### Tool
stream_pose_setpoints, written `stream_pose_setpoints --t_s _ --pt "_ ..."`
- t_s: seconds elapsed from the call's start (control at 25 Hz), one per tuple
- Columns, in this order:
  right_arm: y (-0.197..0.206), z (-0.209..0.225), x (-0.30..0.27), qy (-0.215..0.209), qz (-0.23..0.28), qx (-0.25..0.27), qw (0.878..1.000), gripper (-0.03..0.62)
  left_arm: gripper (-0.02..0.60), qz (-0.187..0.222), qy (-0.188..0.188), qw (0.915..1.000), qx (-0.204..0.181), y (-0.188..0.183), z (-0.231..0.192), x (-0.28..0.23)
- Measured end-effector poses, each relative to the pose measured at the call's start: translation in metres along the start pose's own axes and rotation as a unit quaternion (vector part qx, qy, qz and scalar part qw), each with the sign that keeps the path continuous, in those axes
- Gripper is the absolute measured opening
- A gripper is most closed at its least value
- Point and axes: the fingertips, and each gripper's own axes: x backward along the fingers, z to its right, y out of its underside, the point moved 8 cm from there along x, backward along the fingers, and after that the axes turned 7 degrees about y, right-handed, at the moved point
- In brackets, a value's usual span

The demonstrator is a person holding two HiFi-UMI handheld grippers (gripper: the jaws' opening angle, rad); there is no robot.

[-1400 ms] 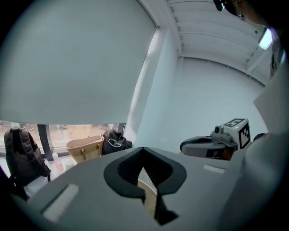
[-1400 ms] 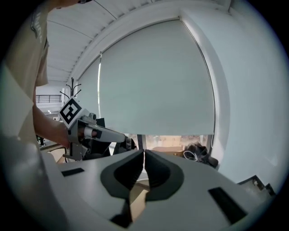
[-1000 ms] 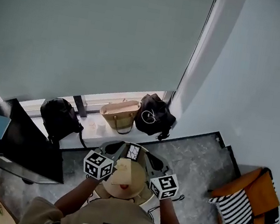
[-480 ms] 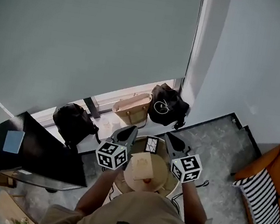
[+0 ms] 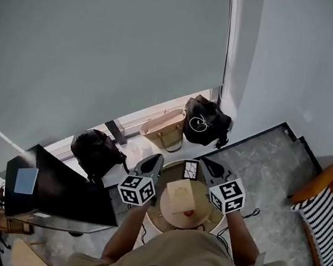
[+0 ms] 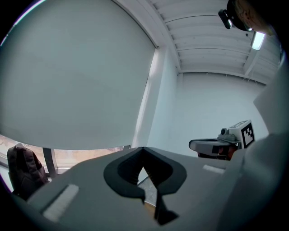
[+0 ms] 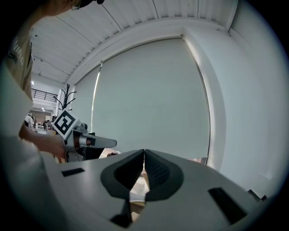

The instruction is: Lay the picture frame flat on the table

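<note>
Your left gripper (image 6: 143, 150) is clenched on nothing: its own view shows the two dark pads pressed tip to tip. Your right gripper (image 7: 144, 152) matches it, jaws together and empty. Each gripper view catches the other gripper off to one side, marker cube on top, held about level. Neither gives you a clear look at the task's thing. Only a pale sliver shows in the slit under the closed jaws, too little to name. The head view is the one that has it. The picture frame (image 5: 190, 170), small and dark-edged with a white face, is on the round table (image 5: 171, 171) just ahead of you. It sits between the two gripper tips and nearer the right one. From up there you cannot tell whether a tip touches it, or whether it stands or lies flat. Out beyond the left gripper is a black backpack (image 5: 94, 152), which also peeks in at the left edge of the left gripper view. Further ahead of both tips, a tan tote bag (image 5: 164, 130) and a black bag (image 5: 206, 122) sit side by side under the window, plain only in the head view. Farthest off, the big grey roller blind (image 5: 105, 44) fills all three views.
</note>
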Motion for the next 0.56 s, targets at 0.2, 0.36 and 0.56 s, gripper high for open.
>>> stream_pose_setpoints --t_s 0.2,0.36,0.56 --pt "0.012 -0.002 -0.001 0.000 -0.012 -0.016 1.000 0.008 0.006 -0.022 0.010 0.9997 0.010 0.010 -0.008 0.005" --pt "0.014 -0.006 -0.003 0.004 -0.013 -0.014 1.000 0.009 0.006 -0.019 0.006 0.9997 0.011 0.011 -0.015 0.010" --pt "0.013 -0.007 -0.007 -0.001 -0.011 -0.013 1.000 0.009 0.006 -0.022 0.012 0.9996 0.011 0.014 -0.015 0.005"
